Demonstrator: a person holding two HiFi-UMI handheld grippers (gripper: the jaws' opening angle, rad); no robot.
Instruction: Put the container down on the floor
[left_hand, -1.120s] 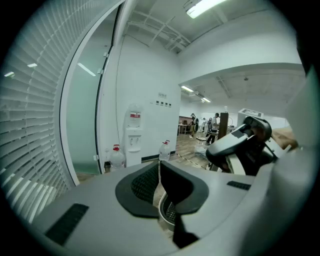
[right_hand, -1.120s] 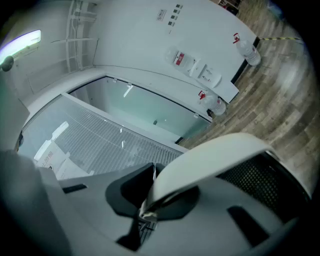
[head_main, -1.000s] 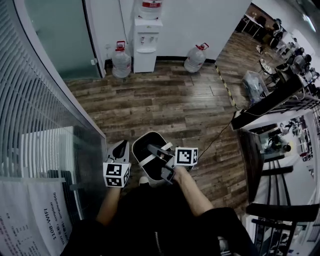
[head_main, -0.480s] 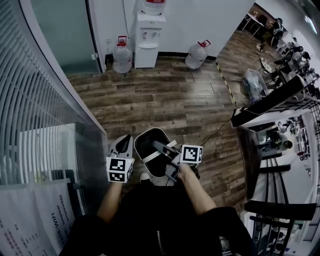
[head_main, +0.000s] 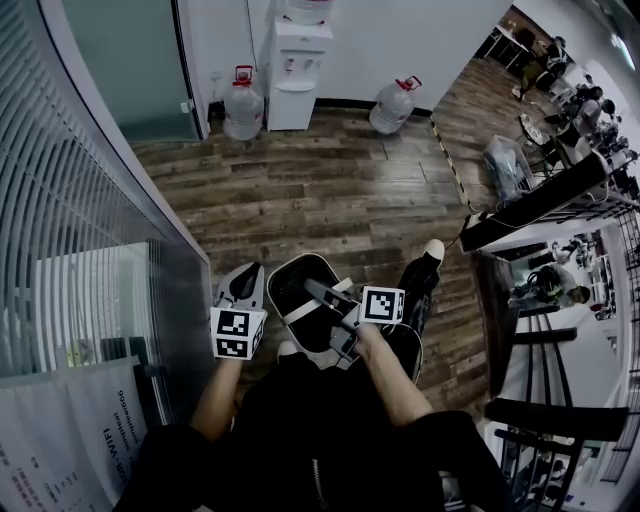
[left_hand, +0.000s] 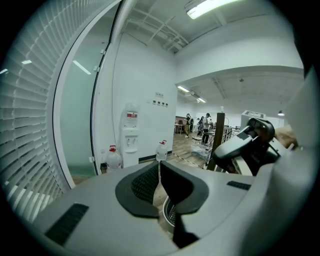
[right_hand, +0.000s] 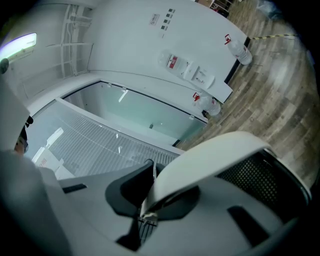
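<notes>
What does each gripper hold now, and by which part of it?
The right gripper holds the container by its white handle, jaws closed on it. The left gripper holds nothing; its jaws are together.

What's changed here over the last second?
The person has stepped forward: a dark-trousered leg and white shoe now show on the right. The container keeps hanging by its handle from the right tongs; the left tongs stay empty beside it.
</notes>
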